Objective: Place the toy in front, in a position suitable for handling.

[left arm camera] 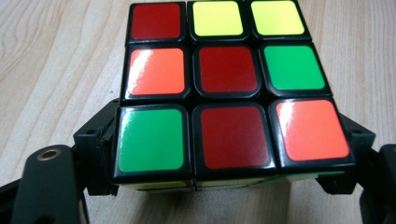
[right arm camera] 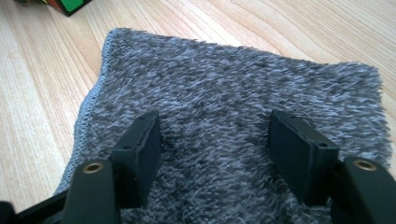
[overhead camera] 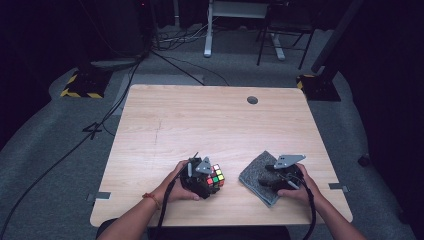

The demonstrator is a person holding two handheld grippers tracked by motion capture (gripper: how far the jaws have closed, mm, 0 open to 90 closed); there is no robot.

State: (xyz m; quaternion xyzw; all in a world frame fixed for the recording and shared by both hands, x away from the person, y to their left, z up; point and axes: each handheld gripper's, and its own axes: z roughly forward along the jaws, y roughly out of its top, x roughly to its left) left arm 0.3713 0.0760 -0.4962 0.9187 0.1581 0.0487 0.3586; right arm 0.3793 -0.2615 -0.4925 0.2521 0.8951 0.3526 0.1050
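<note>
A Rubik's cube sits near the table's front edge, left of centre. My left gripper is closed on its sides. In the left gripper view the cube shows a mixed face of red, orange, green and yellow, and the two black jaws of the left gripper hug its nearest row from both sides. A grey fluffy cloth lies to the right. My right gripper rests over it. In the right gripper view the right gripper stands open, its jaws down on the cloth with only pile between them.
The wooden table has a round cable hole near its far edge. A corner of the cube peeks in at the top left of the right gripper view. Cables, a desk leg and a chair stand on the floor beyond.
</note>
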